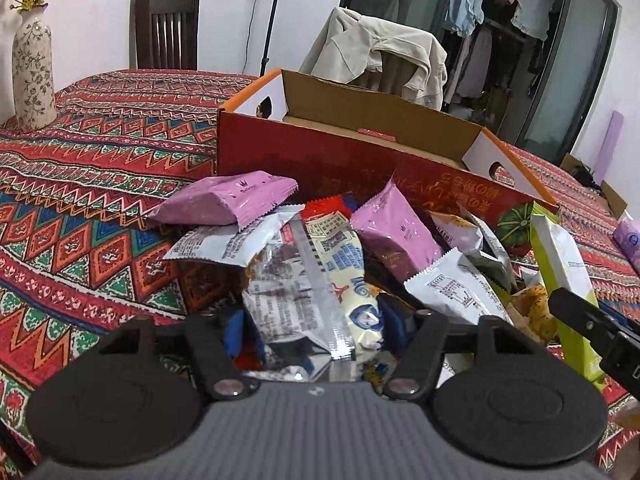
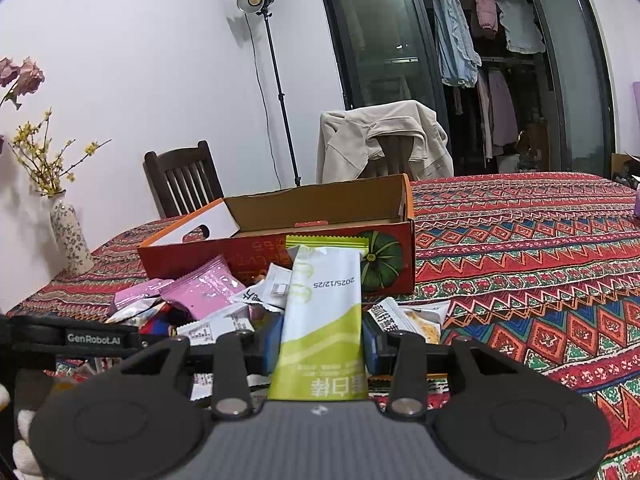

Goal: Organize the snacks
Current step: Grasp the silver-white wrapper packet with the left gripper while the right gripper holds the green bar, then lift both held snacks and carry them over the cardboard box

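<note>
A heap of snack packets (image 1: 400, 240) lies on the patterned tablecloth in front of an open red cardboard box (image 1: 360, 160), also seen in the right wrist view (image 2: 276, 256). My left gripper (image 1: 314, 326) is low over the heap, and its blue pads press on a silver packet (image 1: 288, 304) and a white-and-yellow packet (image 1: 360, 300) side by side. My right gripper (image 2: 323, 340) is shut on a green-and-white packet (image 2: 320, 312), held upright near the box's front wall. That packet (image 1: 560, 248) and a right fingertip (image 1: 576, 312) show at the left view's right edge. Pink packets (image 1: 228, 200) top the heap.
A flowered vase (image 1: 34, 68) stands at the table's far left. A dark wooden chair (image 2: 184, 180) and a chair draped with a beige jacket (image 2: 384, 140) stand behind the table. A light stand (image 2: 276, 92) is by the wall. The tablecloth (image 2: 520, 260) stretches right of the box.
</note>
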